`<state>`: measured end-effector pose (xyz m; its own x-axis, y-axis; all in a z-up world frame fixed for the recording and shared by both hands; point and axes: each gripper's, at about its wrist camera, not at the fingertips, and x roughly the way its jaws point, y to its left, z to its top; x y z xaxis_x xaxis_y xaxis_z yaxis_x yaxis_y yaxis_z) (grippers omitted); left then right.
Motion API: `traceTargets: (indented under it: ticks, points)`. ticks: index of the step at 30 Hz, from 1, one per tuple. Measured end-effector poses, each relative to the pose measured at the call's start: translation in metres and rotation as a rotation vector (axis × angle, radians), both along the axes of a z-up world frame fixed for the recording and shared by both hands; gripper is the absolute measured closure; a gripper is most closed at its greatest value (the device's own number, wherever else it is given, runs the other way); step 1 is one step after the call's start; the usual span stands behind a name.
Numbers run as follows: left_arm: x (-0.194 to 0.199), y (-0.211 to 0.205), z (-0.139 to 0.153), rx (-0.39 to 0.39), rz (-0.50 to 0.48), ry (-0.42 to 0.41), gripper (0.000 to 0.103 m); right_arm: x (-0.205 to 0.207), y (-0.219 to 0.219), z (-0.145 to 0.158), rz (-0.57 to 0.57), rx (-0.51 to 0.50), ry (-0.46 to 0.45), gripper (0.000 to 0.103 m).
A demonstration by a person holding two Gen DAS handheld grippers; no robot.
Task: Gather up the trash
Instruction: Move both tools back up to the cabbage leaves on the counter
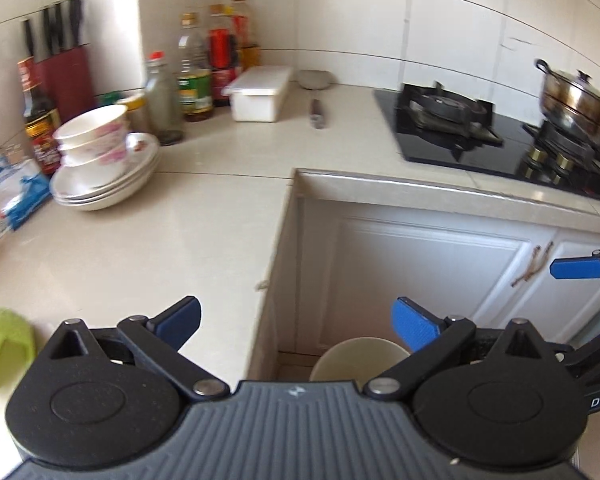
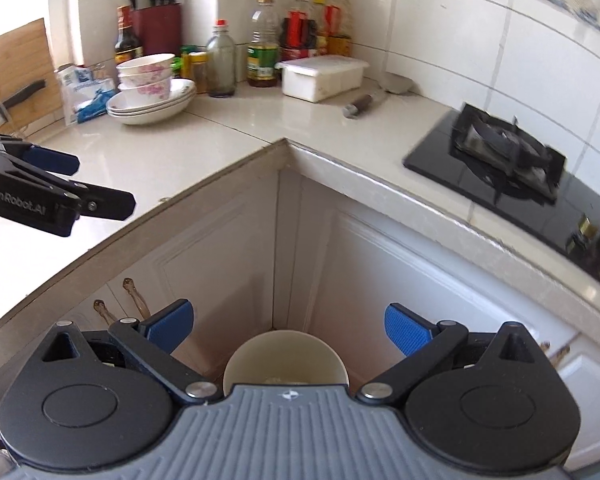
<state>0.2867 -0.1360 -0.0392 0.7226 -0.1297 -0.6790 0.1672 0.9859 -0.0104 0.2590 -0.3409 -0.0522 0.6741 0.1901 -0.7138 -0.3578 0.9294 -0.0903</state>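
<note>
A cream round waste bin (image 2: 286,354) stands on the floor in the inner corner of the L-shaped counter, and something pale lies at its bottom. My right gripper (image 2: 288,328) hangs open just above it, with nothing between the blue pads. In the left wrist view the same bin (image 1: 356,356) lies below and a little right of my left gripper (image 1: 296,326), which is wide open and empty over the counter's edge. One blue finger (image 1: 576,268) of the right gripper shows at the right border. A lime-green object (image 1: 4,344) sits on the counter at the far left.
Stacked bowls and plates (image 1: 100,168), a blue and white packet (image 1: 12,196), bottles (image 1: 196,80), a knife block (image 1: 66,76), a white box (image 1: 260,92) and a knife (image 1: 318,114) line the counter. A black hob (image 1: 480,132) carries a steel pot (image 1: 576,104). White cupboard doors (image 2: 420,280) stand behind the bin.
</note>
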Motion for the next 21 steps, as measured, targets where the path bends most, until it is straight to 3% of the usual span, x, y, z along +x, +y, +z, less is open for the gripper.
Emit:
traceTargets:
  ticks: [8,17,21]
  points:
    - [-0.02,0.055,0.002,0.046,0.182,-0.012,0.001,0.022,0.046,0.004,0.145,0.022,-0.009,0.0]
    - [-0.037,0.122,0.003,0.029,0.362,-0.034,0.001,0.044,0.106,0.001,0.31,0.056,0.013,0.0]
    - [-0.038,0.145,0.0,0.106,0.428,-0.043,0.001,0.05,0.131,-0.002,0.364,0.056,0.026,0.0]
